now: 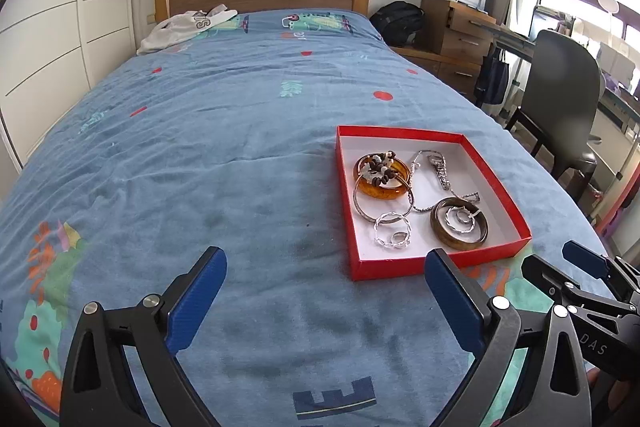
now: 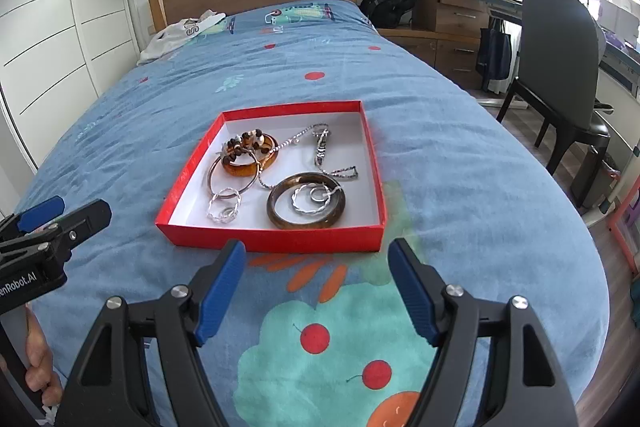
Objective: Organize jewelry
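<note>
A red box with a white inside lies on the blue bedspread. In it are an amber bangle with a bead bracelet on top, a dark brown bangle, a silver hoop, twisted silver rings and a silver chain with a watch. My left gripper is open and empty, to the box's near left. My right gripper is open and empty, just in front of the box's near wall.
The bed has a wooden headboard and a white garment by the pillow end. To the right stand a dark chair, a wooden desk with drawers, a printer and a black backpack. White wardrobe doors line the left.
</note>
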`<state>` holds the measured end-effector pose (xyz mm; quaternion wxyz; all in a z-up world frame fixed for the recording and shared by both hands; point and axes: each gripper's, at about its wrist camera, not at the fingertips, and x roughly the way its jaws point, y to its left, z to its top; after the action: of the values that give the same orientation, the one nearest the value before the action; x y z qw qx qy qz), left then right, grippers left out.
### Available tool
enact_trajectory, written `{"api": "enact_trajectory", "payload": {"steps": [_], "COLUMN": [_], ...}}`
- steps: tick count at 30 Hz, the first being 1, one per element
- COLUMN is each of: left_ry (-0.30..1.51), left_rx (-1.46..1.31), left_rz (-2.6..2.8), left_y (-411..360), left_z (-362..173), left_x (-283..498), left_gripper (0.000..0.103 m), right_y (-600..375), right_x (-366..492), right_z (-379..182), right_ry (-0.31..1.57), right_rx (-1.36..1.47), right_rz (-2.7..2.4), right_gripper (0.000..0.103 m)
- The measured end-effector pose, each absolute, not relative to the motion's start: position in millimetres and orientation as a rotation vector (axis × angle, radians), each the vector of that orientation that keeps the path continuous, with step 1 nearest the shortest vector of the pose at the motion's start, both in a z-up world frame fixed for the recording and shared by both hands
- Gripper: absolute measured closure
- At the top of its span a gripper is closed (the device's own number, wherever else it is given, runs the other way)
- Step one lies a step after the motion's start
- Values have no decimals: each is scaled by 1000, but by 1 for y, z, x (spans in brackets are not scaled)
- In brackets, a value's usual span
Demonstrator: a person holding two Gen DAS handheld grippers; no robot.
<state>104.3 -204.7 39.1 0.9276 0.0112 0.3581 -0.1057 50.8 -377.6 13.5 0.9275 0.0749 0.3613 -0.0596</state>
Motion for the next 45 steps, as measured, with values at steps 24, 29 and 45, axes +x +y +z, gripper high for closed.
{"api": "enact_trajectory", "payload": {"steps": [24,29,45], "left_ry": [745,747,754], "left_rx": [33,32,29], "left_rz": [-220,-220,-222], "left_y": [-206,-207,-206], "left_z": [35,34,32], "left_x": [103,103,103], "left_gripper": [4,4,3], "right_y": [-376,-376,-376], "right_x": [52,52,52], "right_z": [10,10,10], "right_ry": [752,751,756], "right_rx": [155,157,158], "right_rz": [-120,-121,-120], "right_gripper": [30,30,30]}}
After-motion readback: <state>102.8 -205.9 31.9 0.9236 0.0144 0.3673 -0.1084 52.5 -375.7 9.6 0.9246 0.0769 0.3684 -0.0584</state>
